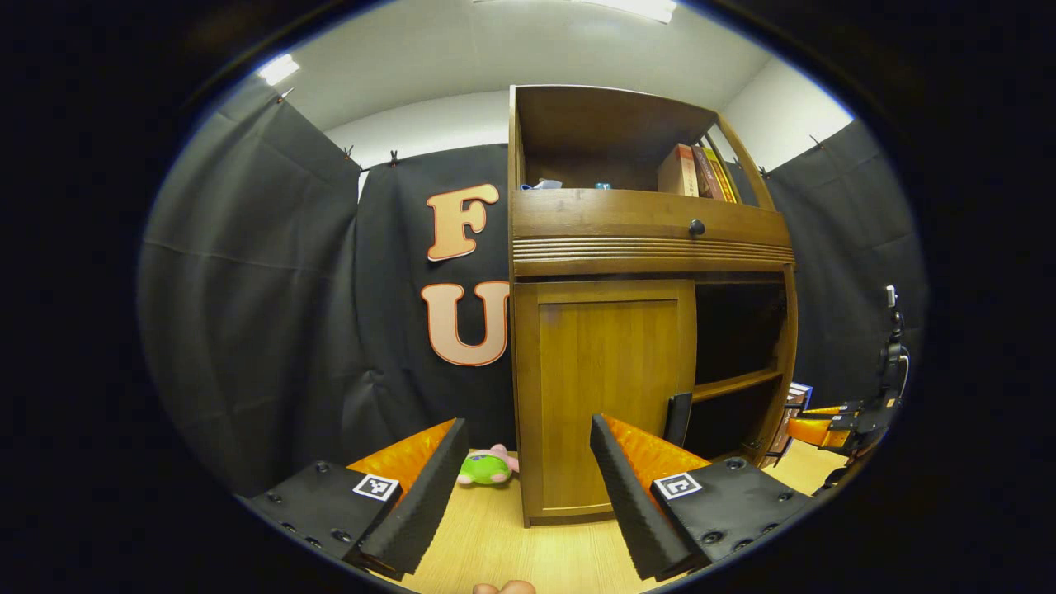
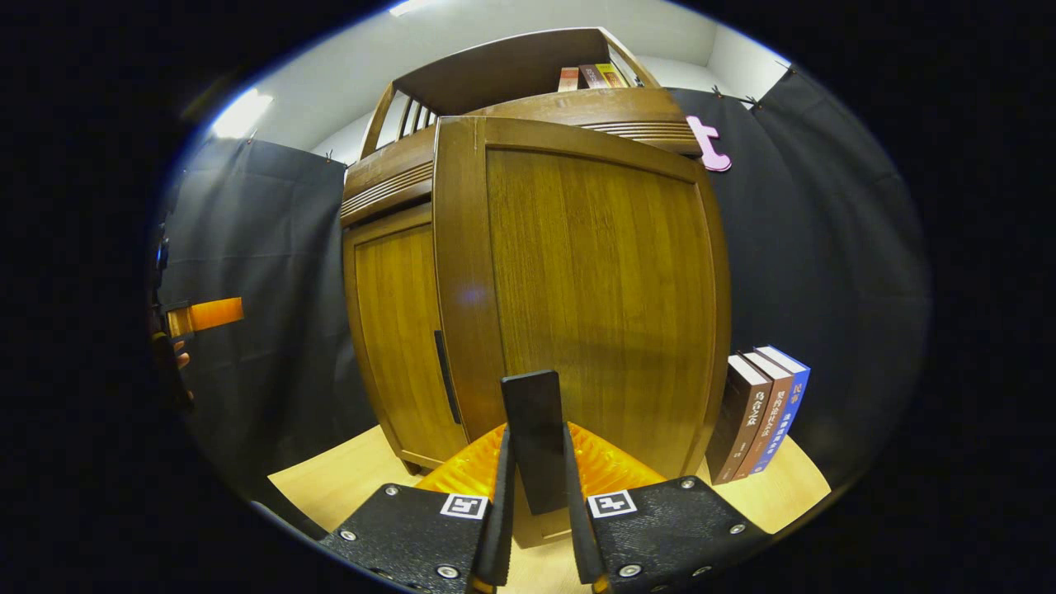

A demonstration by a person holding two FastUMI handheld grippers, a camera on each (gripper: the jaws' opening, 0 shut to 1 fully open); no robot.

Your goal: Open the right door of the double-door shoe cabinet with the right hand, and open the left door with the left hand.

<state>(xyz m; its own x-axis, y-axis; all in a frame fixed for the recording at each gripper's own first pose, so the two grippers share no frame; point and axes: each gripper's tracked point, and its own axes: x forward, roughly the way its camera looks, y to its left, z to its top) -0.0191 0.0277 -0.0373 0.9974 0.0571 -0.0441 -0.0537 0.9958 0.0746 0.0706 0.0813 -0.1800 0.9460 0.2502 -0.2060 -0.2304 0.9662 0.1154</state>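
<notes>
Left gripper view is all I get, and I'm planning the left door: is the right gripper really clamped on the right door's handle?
Observer: Yes. In the right gripper view the right gripper has its jaws shut on the black handle.
Operator: Which way does that door face?
Observer: The right door is swung out, with its outer panel turned toward the right camera.
Operator: Anything past its far edge?
Observer: Three books stand upright on the floor there, next to the door's edge.

Black cloth walls (image 1: 272,272), pale wooden floor (image 1: 503,536), white lit ceiling (image 1: 511,49).
</notes>
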